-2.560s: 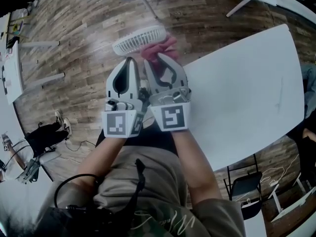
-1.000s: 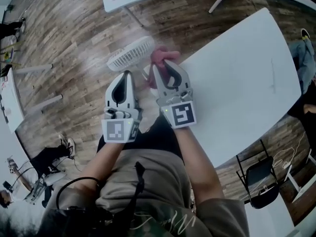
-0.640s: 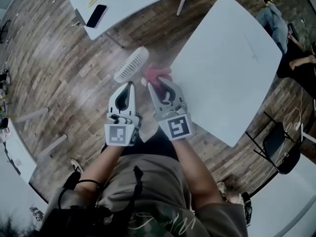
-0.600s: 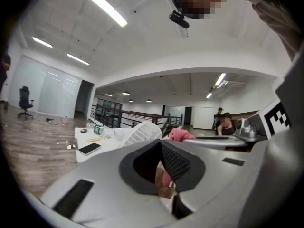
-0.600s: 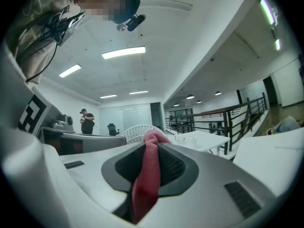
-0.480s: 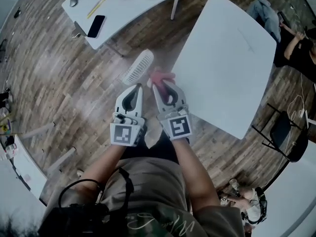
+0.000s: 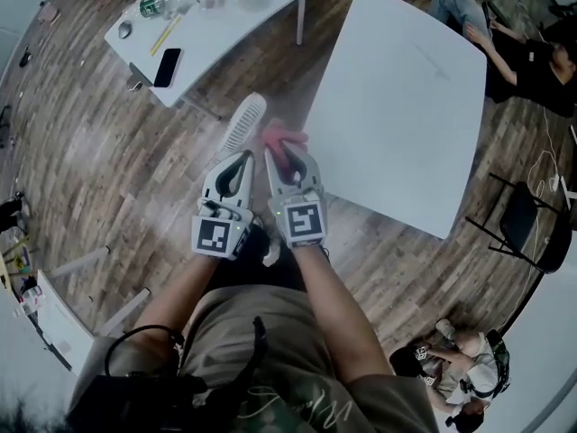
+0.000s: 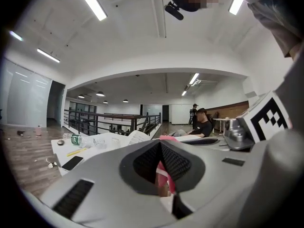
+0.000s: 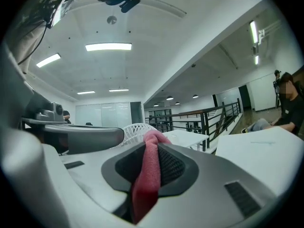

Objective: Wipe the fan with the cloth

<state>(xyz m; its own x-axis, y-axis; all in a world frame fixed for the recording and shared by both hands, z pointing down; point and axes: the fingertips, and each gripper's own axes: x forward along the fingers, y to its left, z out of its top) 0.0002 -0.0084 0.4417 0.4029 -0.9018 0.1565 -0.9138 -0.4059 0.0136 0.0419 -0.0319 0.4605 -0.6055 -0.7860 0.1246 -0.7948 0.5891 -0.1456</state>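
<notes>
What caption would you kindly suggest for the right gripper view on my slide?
Right gripper clamps a pink cloth, with the white fan just beyond.

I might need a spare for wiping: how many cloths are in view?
1: the pink cloth, pinched in the right tongs beside the fan. Others may be hidden.

Wooden floor [image 7: 108, 152], large white table [image 7: 397, 106], far table [image 7: 243, 12] with phone [image 7: 168, 67], bottle [image 7: 165, 4], pencil [image 7: 165, 34]
</notes>
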